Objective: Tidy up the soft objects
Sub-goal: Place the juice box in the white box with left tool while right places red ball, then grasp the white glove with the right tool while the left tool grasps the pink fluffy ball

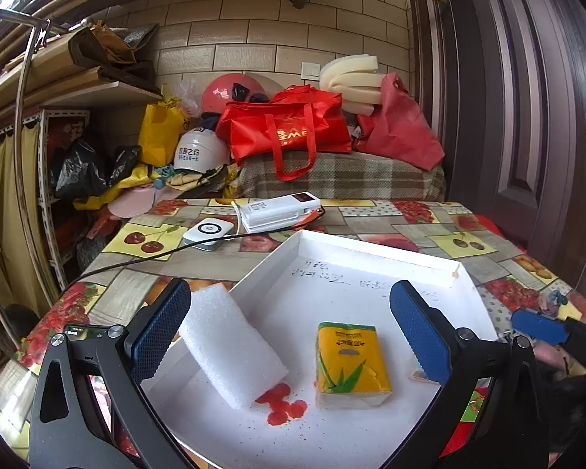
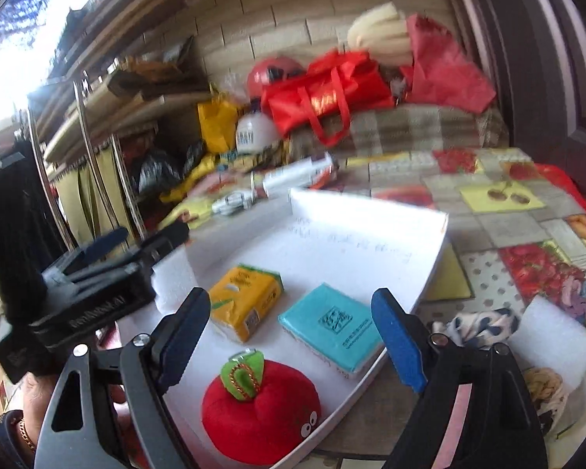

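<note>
Left wrist view
- Left gripper (image 1: 289, 322): jaws spread wide, nothing clamped between the pads.
- White foam block (image 1: 232, 346): lies tilted just inside the left finger, its upper end touching or almost touching that pad, its lower end on the floor of the white tray (image 1: 371, 250), partly over a red stain (image 1: 283, 406).
- Yellow tissue pack (image 1: 351, 363): flat on the tray floor between the fingers, nearer the right one, apart from both.
- A blue fingertip of the right gripper (image 1: 539, 326) shows beyond the right finger, outside the tray.

Right wrist view (blurred)
- Right gripper (image 2: 293, 336): jaws parted, empty.
- Red apple plush (image 2: 259, 406): in the tray, low between the fingers, touching neither.
- Teal tissue pack (image 2: 330, 330): ahead, near the right finger, by the tray edge.
- Yellow tissue pack (image 2: 246, 301): ahead, toward the left finger.
- Patterned cloth (image 2: 472, 326) and second foam piece (image 2: 551, 342): on the fruit-print tablecloth (image 2: 500, 195), outside the tray, right of the right finger.
</note>
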Demonstrator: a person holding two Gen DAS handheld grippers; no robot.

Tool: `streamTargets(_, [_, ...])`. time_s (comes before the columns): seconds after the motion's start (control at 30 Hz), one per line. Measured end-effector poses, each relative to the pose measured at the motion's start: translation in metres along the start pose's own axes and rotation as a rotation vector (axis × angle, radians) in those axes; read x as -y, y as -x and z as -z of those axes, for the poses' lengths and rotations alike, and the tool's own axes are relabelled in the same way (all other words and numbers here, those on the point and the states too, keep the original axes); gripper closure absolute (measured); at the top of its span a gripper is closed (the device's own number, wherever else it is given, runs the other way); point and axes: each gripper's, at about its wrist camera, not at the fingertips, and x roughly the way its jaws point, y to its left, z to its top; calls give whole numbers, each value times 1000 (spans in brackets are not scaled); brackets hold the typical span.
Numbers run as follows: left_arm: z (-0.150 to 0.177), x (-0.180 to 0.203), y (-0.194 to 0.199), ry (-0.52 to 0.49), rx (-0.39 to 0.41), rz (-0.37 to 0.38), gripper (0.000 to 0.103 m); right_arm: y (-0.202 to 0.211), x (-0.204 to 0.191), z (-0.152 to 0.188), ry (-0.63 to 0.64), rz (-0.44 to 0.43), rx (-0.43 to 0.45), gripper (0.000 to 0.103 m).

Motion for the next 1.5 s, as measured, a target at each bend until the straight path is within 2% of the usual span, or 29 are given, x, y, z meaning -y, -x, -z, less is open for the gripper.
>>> streamTargets(0.03, [0, 0, 1, 3, 0, 7, 0, 11, -1, 1, 5, 0, 57, 18])
streamTargets(0.2, [2, -1, 3, 28, -20, 67, 0, 41, -14, -1, 127, 99, 221, 18])
streamTargets(0.33, [3, 0, 5, 73, -34, 113, 0, 57, -11, -1, 135, 163, 285, 18])
streamTargets(0.4, [4, -4, 12, 135, -17, 175, 0, 63, -3, -2, 128, 180, 295, 18])
streamTargets(0.5, [2, -1, 14, 179, -35, 236, 0, 79, 22, -4, 93, 224, 321, 18])
streamTargets(0.57, [3, 8, 16, 155, -44, 252, 0, 94, 46, -4, 62, 239, 345, 18])
streamTargets(0.63, [4, 20, 18, 125, -51, 308, 0, 108, 68, -2, 45, 268, 347, 18])
streamTargets(0.67, [5, 27, 20, 106, -51, 336, 0, 115, 82, -2, 26, 289, 339, 16])
streamTargets(0.73, [7, 44, 24, 55, -50, 379, 0, 129, 110, -3, -38, 314, 323, 3])
streamTargets(0.8, [8, 63, 29, -7, -55, 410, 0, 139, 129, -2, -87, 323, 317, 0])
streamTargets(0.9, [12, 88, 40, -84, -57, 469, 0, 144, 145, 2, -64, 310, 214, 0])
streamTargets(1.0, [17, 115, 49, -156, -92, 545, 0, 141, 138, 10, 25, 182, 64, 0])
streamTargets(1.07, [21, 131, 55, -198, -98, 549, 0, 140, 126, 20, 84, 109, -27, 0])
streamTargets(1.13, [24, 142, 56, -210, -119, 559, 0, 133, 114, 32, 133, 74, -129, 0])
streamTargets(1.2, [26, 152, 54, -217, -153, 566, 0, 122, 105, 42, 183, 71, -211, 0])
streamTargets(1.27, [28, 162, 50, -238, -185, 548, 0, 100, 94, 51, 251, 104, -316, 0])
streamTargets(1.33, [29, 169, 43, -256, -216, 521, 0, 88, 90, 58, 269, 125, -372, 1])
streamTargets(1.37, [31, 173, 40, -264, -233, 508, 0, 80, 89, 58, 262, 122, -404, 10])
streamTargets(1.43, [34, 178, 33, -266, -265, 499, 0, 80, 93, 59, 243, 113, -421, 39])
streamTargets(1.47, [35, 182, 30, -263, -285, 504, 0, 78, 95, 60, 233, 103, -434, 45])
streamTargets(1.5, [36, 185, 27, -264, -297, 506, 0, 84, 97, 61, 228, 99, -429, 47])
